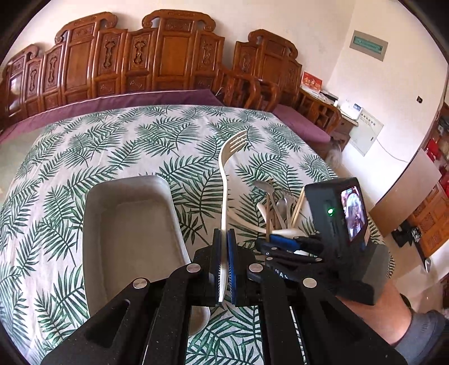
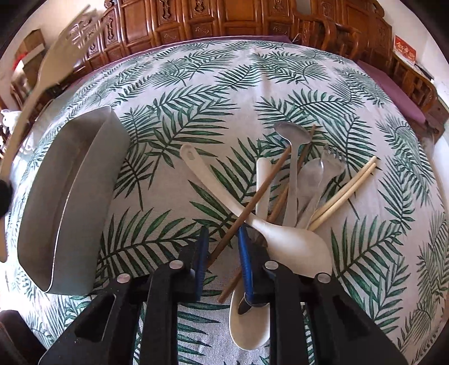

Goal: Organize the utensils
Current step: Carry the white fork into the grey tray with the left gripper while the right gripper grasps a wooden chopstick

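Sorting under way: left gripper (image 1: 224,269) clamped shut on fork (image 1: 224,179) beside tray (image 1: 95,224), tines up, drop into tray judged next; right gripper (image 2: 223,261) part open astride brown chopstick (image 2: 252,207) atop pile, pads not yet touching.

- Cloth (image 2: 224,92): off-white, printed with green fern leaves.
- Tray (image 1: 132,224): plain grey.
- Fork (image 1: 224,179): cream.
- Ladle (image 2: 280,238): cream-white.
- Spoon (image 2: 291,168): silver metal.
- Pale chopsticks (image 2: 345,191): light bamboo.
- Dark chopsticks (image 2: 252,207): brown.
- Left gripper (image 1: 224,269): black, with blue pads.
- Right gripper (image 2: 223,252): black, blue pads.
- Bench (image 1: 168,59): carved reddish-brown wood.
- Cushion (image 1: 303,126): purple.
- Wall (image 1: 322,25): cream.
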`<action>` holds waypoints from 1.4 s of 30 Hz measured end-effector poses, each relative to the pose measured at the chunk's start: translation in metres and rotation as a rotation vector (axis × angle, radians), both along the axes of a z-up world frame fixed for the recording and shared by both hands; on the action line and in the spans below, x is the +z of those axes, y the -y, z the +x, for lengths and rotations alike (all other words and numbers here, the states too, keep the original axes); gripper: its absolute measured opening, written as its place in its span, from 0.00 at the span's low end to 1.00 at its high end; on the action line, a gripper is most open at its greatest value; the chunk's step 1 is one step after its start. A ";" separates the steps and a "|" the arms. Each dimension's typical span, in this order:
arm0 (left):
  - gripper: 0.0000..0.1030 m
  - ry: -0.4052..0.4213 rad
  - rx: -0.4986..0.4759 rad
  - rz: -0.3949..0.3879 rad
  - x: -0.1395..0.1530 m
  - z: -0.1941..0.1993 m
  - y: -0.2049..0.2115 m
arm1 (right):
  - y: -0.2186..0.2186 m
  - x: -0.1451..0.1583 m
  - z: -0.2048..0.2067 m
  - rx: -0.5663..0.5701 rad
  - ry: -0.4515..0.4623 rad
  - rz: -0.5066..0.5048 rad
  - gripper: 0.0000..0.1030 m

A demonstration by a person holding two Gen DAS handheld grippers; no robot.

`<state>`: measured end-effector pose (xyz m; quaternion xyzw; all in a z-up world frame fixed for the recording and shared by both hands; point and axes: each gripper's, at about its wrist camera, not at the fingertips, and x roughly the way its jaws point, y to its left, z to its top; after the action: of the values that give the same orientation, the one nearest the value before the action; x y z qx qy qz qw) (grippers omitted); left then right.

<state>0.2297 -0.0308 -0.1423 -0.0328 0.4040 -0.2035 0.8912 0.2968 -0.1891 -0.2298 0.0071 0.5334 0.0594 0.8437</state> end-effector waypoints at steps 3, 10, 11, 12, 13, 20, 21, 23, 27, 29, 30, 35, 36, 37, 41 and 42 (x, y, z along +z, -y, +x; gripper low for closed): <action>0.04 0.007 -0.001 -0.004 0.003 -0.002 -0.002 | 0.004 0.004 -0.003 -0.025 0.008 -0.001 0.14; 0.04 0.022 0.013 -0.005 0.010 -0.007 -0.006 | 0.014 0.023 -0.019 -0.036 0.029 0.034 0.06; 0.04 0.024 0.016 -0.004 0.011 -0.008 -0.007 | 0.015 0.026 -0.022 -0.033 0.035 0.040 0.06; 0.04 0.024 0.020 -0.004 0.011 -0.009 -0.009 | 0.016 0.030 -0.024 -0.030 0.042 0.045 0.06; 0.04 0.024 0.024 -0.005 0.012 -0.011 -0.010 | 0.017 0.037 -0.029 -0.021 0.057 0.051 0.06; 0.04 0.012 0.074 0.001 0.008 -0.017 -0.030 | 0.012 0.073 -0.043 0.031 0.139 0.089 0.06; 0.04 0.006 0.088 0.003 0.006 -0.018 -0.035 | 0.010 0.079 -0.044 0.039 0.149 0.098 0.06; 0.04 -0.012 0.114 0.010 0.000 -0.017 -0.044 | 0.006 0.086 -0.046 0.053 0.163 0.111 0.06; 0.04 -0.043 0.157 0.026 -0.010 -0.011 -0.056 | -0.006 0.099 -0.049 0.088 0.189 0.136 0.06; 0.04 -0.062 0.178 0.036 -0.018 -0.007 -0.061 | -0.015 0.103 -0.051 0.112 0.195 0.147 0.06; 0.04 -0.076 0.188 0.041 -0.023 -0.004 -0.064 | -0.019 0.104 -0.051 0.122 0.197 0.150 0.06; 0.04 -0.122 0.214 0.060 -0.041 0.005 -0.069 | -0.034 0.103 -0.053 0.156 0.194 0.153 0.06; 0.04 -0.127 0.216 0.062 -0.044 0.006 -0.069 | -0.036 0.102 -0.053 0.161 0.193 0.152 0.06; 0.04 -0.133 0.220 0.064 -0.046 0.008 -0.070 | -0.039 0.101 -0.053 0.166 0.190 0.151 0.06; 0.04 -0.151 0.233 0.061 -0.052 0.013 -0.073 | -0.047 0.097 -0.050 0.177 0.179 0.151 0.06; 0.04 -0.158 0.236 0.057 -0.054 0.015 -0.075 | -0.048 0.095 -0.050 0.179 0.176 0.152 0.06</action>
<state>0.2448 0.0440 -0.1960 -0.0707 0.4717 -0.0825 0.8750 0.2471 -0.1410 -0.1349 0.0180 0.4497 0.1748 0.8757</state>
